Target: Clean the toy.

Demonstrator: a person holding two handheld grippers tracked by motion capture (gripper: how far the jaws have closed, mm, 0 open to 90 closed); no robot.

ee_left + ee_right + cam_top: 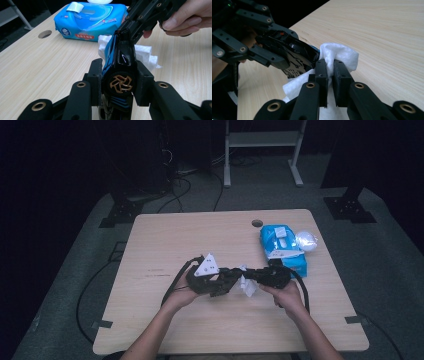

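left claw [117,82] clamps a glossy black-blue toy car [120,62]; right claw [330,72] pinches a crumpled white wipe [339,53]

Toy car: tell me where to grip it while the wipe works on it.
Grip the toy car across its sides at the wheels, as the left gripper does now: the flanks there are flat and parallel. Come from the end away from the wipe, so the far end stays exposed to the right gripper, which is pinching the wipe.

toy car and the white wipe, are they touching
Touching. The right gripper view shows the white wipe, pinched by the right gripper, pressed against the toy car held in the left gripper.
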